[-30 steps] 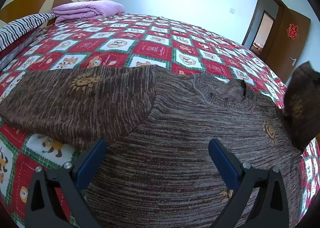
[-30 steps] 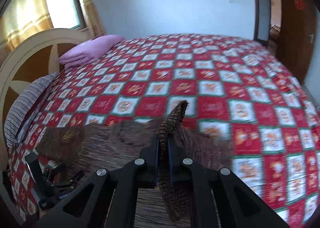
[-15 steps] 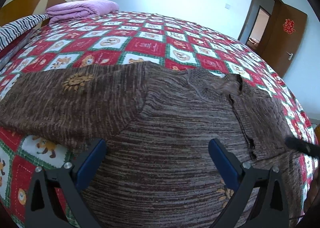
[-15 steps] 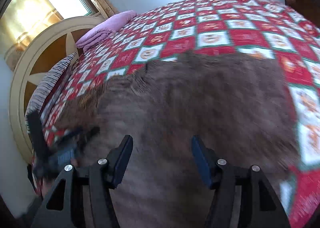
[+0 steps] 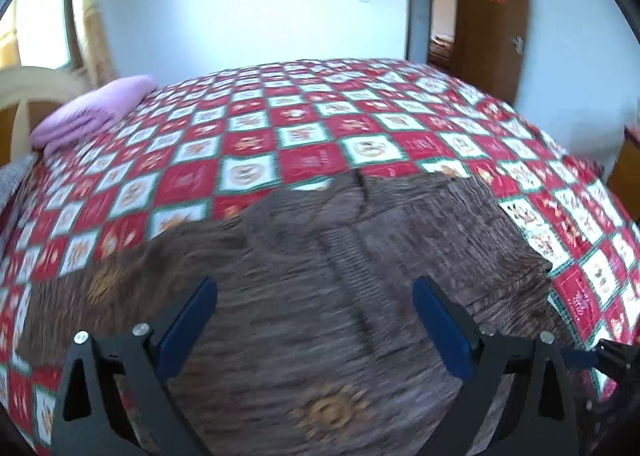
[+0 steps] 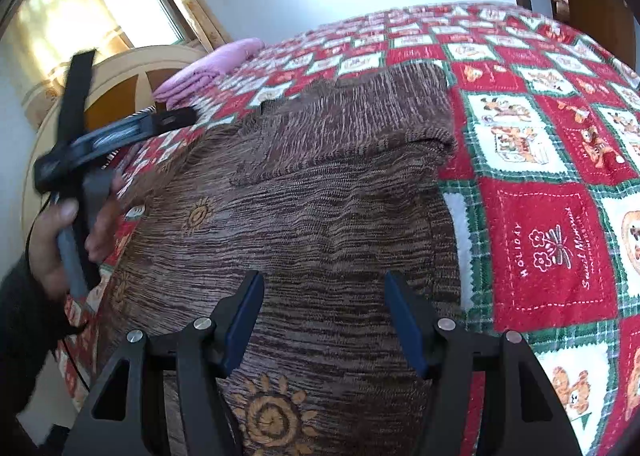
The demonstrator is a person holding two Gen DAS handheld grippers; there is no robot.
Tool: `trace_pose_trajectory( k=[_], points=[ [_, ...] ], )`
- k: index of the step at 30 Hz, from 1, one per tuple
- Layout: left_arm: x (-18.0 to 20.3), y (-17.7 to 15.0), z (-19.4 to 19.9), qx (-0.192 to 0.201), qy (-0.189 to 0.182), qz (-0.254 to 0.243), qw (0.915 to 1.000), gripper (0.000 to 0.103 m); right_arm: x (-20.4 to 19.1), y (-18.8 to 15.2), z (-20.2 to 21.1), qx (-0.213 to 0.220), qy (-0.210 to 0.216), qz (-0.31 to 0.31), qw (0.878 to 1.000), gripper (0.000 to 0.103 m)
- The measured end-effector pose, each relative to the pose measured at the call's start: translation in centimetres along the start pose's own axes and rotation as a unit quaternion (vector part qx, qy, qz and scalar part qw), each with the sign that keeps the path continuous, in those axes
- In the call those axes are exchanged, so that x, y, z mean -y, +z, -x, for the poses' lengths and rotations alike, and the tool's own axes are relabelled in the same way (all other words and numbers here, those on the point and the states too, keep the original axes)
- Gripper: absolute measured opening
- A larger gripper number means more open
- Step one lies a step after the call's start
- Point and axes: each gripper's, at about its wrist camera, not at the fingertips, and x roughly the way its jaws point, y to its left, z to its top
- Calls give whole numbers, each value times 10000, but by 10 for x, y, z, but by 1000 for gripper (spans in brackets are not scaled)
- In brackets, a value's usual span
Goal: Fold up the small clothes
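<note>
In the left wrist view, the brown knitted sweater with orange sun motifs lay flat on the red, white and green patchwork bed quilt, its long axis running away from the camera, collar at the far end toward the wall. One sleeve lay folded across the chest. The left tool hovered over the body, its blue-padded jaws spread wide and holding nothing, as wide as half a second before. A folded pink blanket sat near the headboard. The picture was blurred.

In the right wrist view, the sweater stretched from the lower edge up toward the window side, the folded sleeve lying crosswise on it. The right tool stood released above the fabric; a second earlier it had been clamped on the sleeve. A red quilt square read "HOLIDAY" and, seemingly, "Sweet Memories". The person's left hand gripped the other tool's handle.
</note>
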Motion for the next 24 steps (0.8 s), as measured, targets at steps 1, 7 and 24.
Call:
trace_pose_trajectory(
  k=[1, 7, 24],
  points=[
    [7, 2, -10, -60, 55, -53, 10000, 94, 0, -3, 0, 76, -7, 48, 10000, 63],
    [18, -2, -68, -572, 393, 44, 9976, 80, -2, -13, 1, 276, 36, 138, 9995, 69],
    [4, -8, -82, -435, -349, 696, 9960, 4, -12, -16, -4, 207, -69, 433, 9988, 79]
  ],
)
